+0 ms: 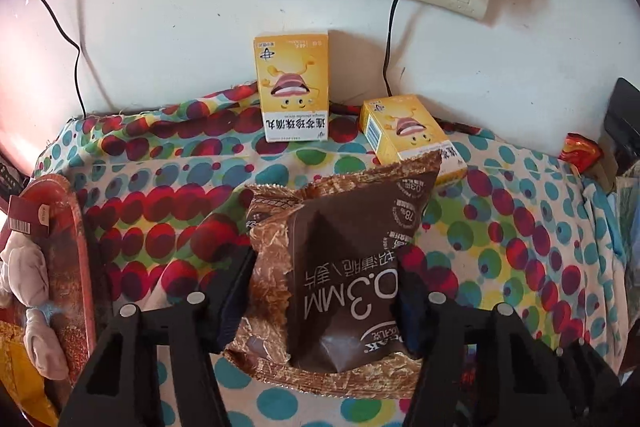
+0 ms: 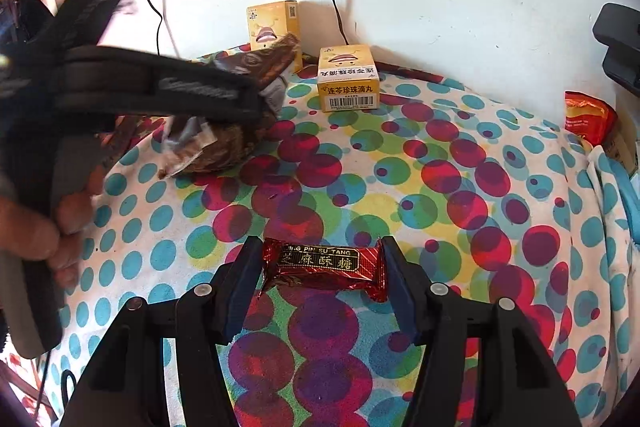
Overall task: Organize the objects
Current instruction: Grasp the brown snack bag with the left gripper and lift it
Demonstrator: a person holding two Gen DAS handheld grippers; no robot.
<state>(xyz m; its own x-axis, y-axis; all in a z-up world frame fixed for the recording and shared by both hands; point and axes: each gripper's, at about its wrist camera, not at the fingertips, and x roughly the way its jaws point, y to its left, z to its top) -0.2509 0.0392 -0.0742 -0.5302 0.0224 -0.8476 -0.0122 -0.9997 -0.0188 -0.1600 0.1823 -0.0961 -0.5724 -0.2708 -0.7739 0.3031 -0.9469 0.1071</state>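
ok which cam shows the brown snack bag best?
Left wrist. The brown snack bag fills the centre between the left gripper fingers, print readable. In the right wrist view the same bag sits at the left edge, mostly hidden behind the other gripper, only crumpled ends showing.

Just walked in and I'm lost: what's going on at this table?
A person is tidying snacks with two handheld grippers. The left gripper straddles a brown snack bag on the polka-dot cloth. The right gripper is shut on a red sesame candy. Two yellow medicine boxes sit by the wall.
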